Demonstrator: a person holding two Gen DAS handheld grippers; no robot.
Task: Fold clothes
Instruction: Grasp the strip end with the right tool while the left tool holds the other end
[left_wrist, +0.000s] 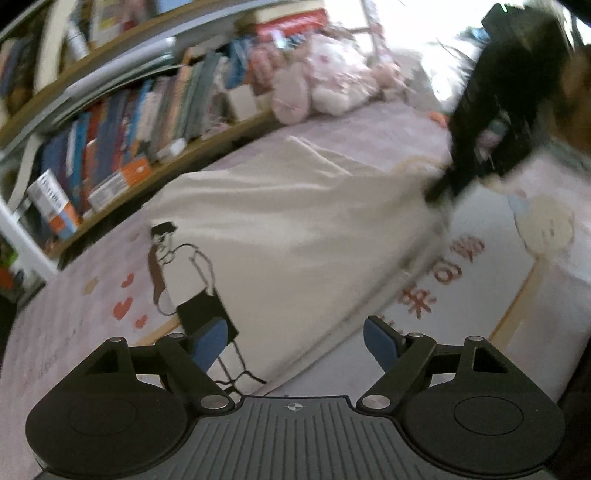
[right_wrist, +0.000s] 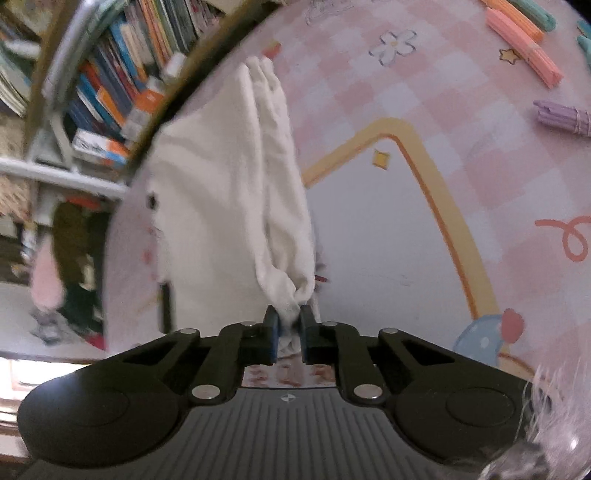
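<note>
Left gripper (left_wrist: 295, 345): I see the jaws spread wide, nothing btwn them; blue pads (left_wrist: 380, 345) hang just above the shirt.
Right gripper (right_wrist: 289, 332): pinched tight on a bunched bit of white cloth; pads press it from both sides.
Shirt (left_wrist: 295, 229): white tee w/ a line-drawn cartoon figure (left_wrist: 184, 273), lying mostly flat on the mat. In my right cam it's gathered into long folds running away from the pinch.
Mat (right_wrist: 461, 122): pink checked play mat w/ yellow border line, hearts, red lettering; shirt sits on it.
Bookshelf (left_wrist: 122, 122): along mat's far edge, packed w/ books, close to the shirt's far side.
Plush toys (left_wrist: 325, 85): pink/white pile at far end of mat, apart from shirt.
Blur: left cam smeared; dark shape upper right touches shirt's far edge, looks like my other gripper, can't tell for sure.
</note>
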